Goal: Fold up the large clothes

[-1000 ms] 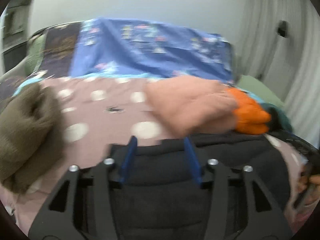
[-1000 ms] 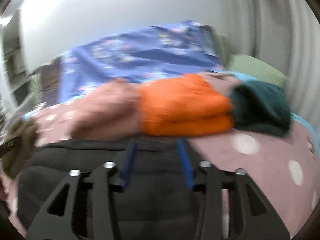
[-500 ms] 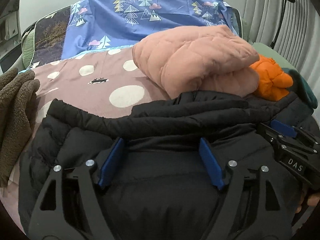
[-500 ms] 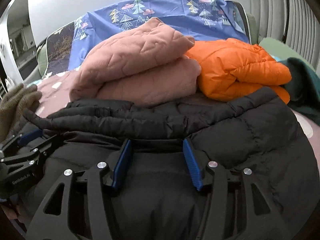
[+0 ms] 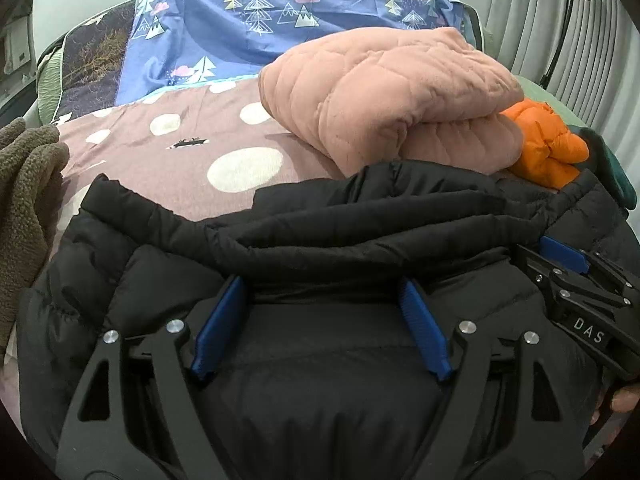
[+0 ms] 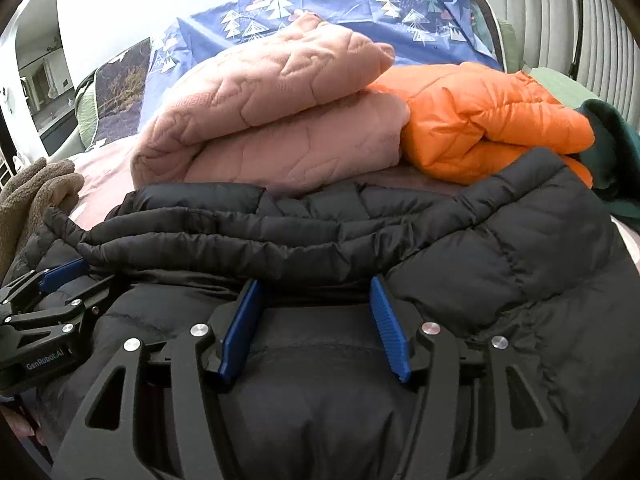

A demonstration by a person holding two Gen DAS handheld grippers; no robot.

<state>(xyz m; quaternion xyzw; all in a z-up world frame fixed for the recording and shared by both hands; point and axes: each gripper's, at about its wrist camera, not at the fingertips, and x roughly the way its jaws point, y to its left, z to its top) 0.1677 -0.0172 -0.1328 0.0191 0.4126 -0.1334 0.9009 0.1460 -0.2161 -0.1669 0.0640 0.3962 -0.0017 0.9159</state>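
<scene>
1. A black puffer jacket (image 5: pixel 360 240) lies folded on the near part of a bed (image 5: pixel 168 168) covered with a mauve sheet with pale dots; it fills the lower half of both wrist views.
2. The left gripper (image 5: pixel 322 300) hangs over the jacket with its blue pads (image 5: pixel 218 320) spread wide. Its jaws have just been opening; jacket fabric lies between them, but the pads do not press on it.
3. The right gripper (image 6: pixel 314 300) sits over the same jacket, its jaws moderately apart and just opening further; the pads (image 6: pixel 240 324) flank a fold of black fabric without clamping it.
4. In the left wrist view the right gripper appears at 3 o'clock, resting on the jacket; in the right wrist view the left gripper shows at 9 o'clock.
5. Beyond the jacket, at 12 o'clock, lies a folded pink quilted garment (image 5: pixel 392 100), touching the jacket's far edge.
6. A folded orange puffer jacket (image 6: pixel 488 120) sits beside the pink one, toward 2 o'clock, with a dark green garment (image 6: pixel 616 152) at 3 o'clock.
7. A brown fleece garment (image 5: pixel 28 200) lies at 9 o'clock.
8. A blue tree-print cloth (image 5: pixel 260 20) covers the far end of the bed.
</scene>
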